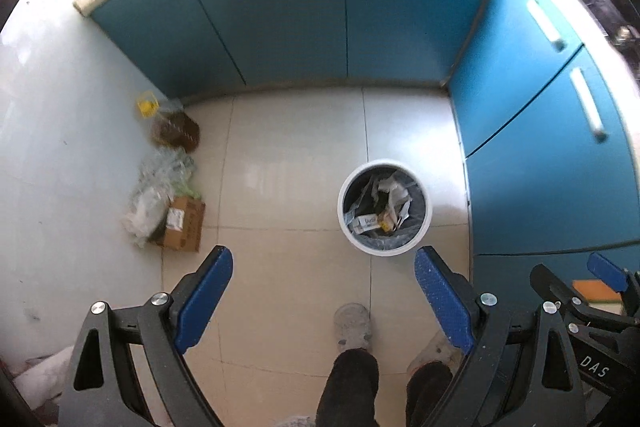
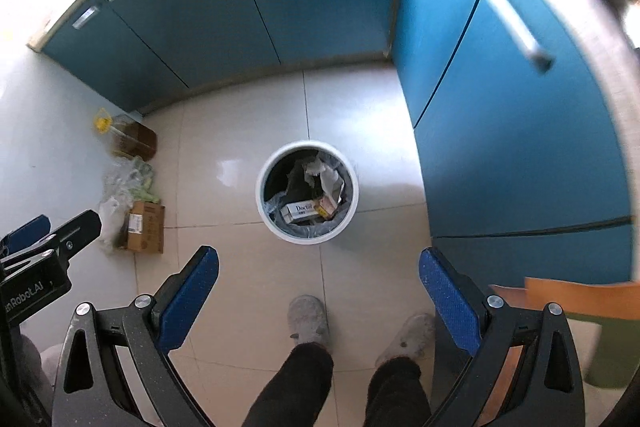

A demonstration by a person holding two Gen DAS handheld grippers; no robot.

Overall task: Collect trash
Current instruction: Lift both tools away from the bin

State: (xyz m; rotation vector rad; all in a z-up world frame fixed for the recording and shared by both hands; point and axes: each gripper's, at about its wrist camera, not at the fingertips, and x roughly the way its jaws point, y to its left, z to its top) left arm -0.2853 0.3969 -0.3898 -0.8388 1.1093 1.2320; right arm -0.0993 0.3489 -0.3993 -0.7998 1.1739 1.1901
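A round white trash bin (image 1: 385, 207) with a dark liner stands on the tiled floor, also in the right wrist view (image 2: 307, 191). It holds crumpled paper and small cartons. My left gripper (image 1: 323, 267) is open and empty, high above the floor, just left of the bin. My right gripper (image 2: 319, 267) is open and empty, above the floor in front of the bin. A brown cardboard box (image 1: 182, 224) and crumpled plastic bags (image 1: 160, 179) lie by the left wall, also in the right wrist view (image 2: 146, 227).
Blue cabinets (image 1: 312, 11) close the far side and the right side (image 2: 520, 131). A brown bottle carton (image 1: 176, 131) with a yellow cap sits in the left corner. The person's legs and grey slippers (image 2: 308, 319) stand below. An orange and green object (image 2: 584, 303) lies lower right.
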